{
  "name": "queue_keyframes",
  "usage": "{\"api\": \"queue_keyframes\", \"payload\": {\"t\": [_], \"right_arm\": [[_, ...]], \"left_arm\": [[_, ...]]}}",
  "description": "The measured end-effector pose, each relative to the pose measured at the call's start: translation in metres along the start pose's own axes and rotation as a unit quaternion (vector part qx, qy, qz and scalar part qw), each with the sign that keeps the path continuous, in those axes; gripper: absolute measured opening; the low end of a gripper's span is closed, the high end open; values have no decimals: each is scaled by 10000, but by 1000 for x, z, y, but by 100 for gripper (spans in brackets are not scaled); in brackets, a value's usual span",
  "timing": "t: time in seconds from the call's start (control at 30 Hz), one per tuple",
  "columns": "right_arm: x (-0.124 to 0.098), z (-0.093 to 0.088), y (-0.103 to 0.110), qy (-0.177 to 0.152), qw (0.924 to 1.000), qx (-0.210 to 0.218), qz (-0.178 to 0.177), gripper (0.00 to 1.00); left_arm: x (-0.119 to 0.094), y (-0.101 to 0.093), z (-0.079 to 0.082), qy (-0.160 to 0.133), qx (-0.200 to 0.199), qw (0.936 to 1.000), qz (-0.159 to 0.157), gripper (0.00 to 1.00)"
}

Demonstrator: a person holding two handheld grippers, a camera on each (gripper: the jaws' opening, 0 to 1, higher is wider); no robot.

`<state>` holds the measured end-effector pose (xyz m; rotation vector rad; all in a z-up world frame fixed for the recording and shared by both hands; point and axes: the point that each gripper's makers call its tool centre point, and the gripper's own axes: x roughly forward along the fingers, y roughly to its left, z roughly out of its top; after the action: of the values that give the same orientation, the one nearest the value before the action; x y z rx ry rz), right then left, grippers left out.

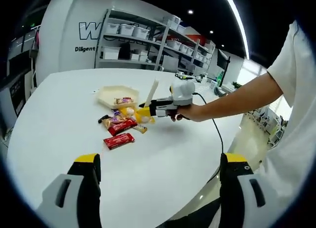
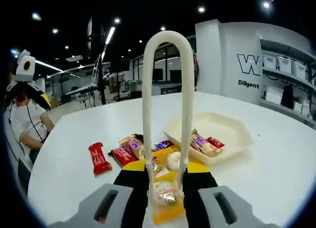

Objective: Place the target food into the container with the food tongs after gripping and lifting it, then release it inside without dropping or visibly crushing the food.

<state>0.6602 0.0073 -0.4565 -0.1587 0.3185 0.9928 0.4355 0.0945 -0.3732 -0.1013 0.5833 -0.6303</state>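
Left gripper view. I log my left gripper low in the picture, its two grey, yellow-tipped jaws standing wide apart over the round white table with nothing between them. Further across the table I see my right gripper, white and yellow, in a person's hand, carrying the cream plastic food tongs, which stand up from it. Beside it lies the shallow cream hexagonal tray with small wrapped sweets inside. Near the tray is a loose heap of wrapped snacks; a flat red wrapped bar lies apart from the heap, on the side nearer me. Grey shelving with white bins stands behind.

Right gripper view. I note the right gripper's jaws closed on the two arms of the tongs, whose looped end rises up the middle of the picture. The tong tips are pressed onto a gold-wrapped sweet, held just in front of the jaws above the table. The tray sits beyond and to the right, apart from the held sweet. A seated person shows at the left edge.
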Motion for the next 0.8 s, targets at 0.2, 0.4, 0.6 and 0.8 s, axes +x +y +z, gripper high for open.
{"api": "queue_keyframes", "payload": {"t": [0.2, 0.4, 0.6, 0.8], "right_arm": [[-5, -1, 2, -40, 9999, 140, 93, 23], [-13, 0, 8, -79, 9997, 110, 204, 23], [-15, -2, 8, -62, 9994, -105, 314, 23], [-15, -7, 11, -23, 9990, -152, 429, 24]], "left_arm": [[5, -1, 7, -31, 9, 10000, -20, 99], [8, -4, 11, -69, 54, 9999, -88, 98], [7, -5, 11, -81, 52, 9999, -97, 98], [3, -5, 6, -30, 41, 10000, -67, 98]]}}
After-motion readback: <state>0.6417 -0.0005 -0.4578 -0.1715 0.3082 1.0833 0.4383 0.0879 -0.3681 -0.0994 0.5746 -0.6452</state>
